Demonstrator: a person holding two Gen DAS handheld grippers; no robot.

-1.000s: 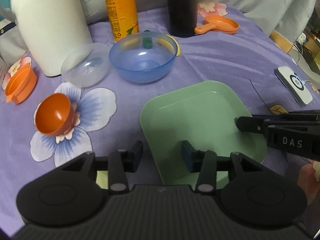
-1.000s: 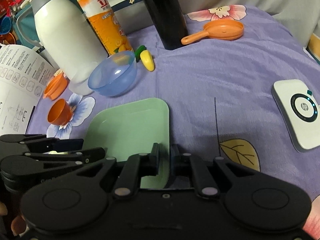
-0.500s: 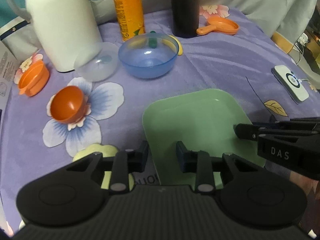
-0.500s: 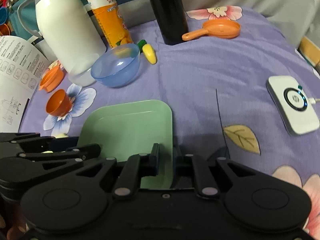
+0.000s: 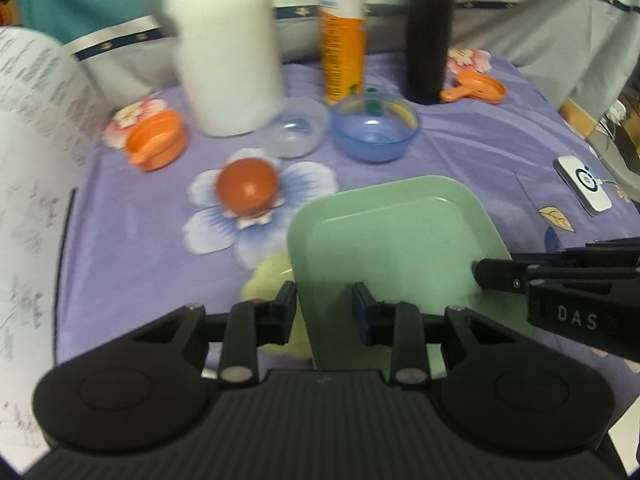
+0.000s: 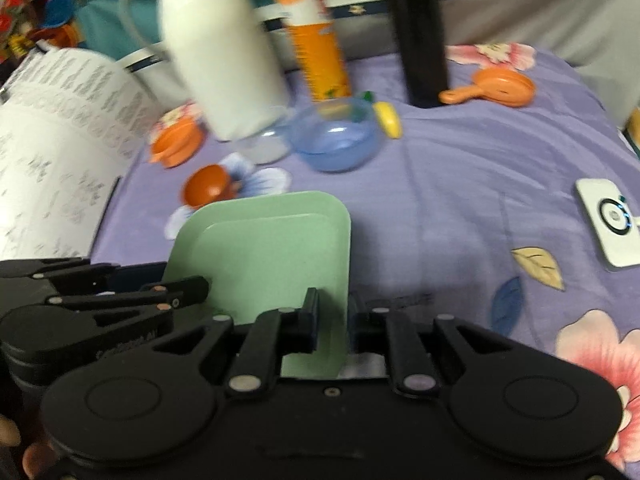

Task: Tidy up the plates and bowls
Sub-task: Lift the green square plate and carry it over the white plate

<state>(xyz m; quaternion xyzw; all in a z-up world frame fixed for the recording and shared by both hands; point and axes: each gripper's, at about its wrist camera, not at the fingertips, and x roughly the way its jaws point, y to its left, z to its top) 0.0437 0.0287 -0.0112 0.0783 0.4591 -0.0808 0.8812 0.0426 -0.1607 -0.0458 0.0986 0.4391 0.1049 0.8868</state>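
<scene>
Both grippers are rising with the plate (image 5: 392, 236) compared with a second ago, and a yellow dish (image 5: 272, 276) is now showing beneath its left edge. I'm holding the plate by two sides: my left gripper (image 5: 324, 308) is straddling its near-left edge, jaws narrow, while my right gripper (image 6: 332, 312) is pinching its right rim. It's lying straight ahead of both claws, tilted slightly. Beyond it, on the purple cloth (image 5: 460, 152), the blue bowl (image 5: 376, 132), clear bowl (image 5: 294, 132) and orange bowl (image 5: 248, 186) are waiting among bottles, leaving little room
</scene>
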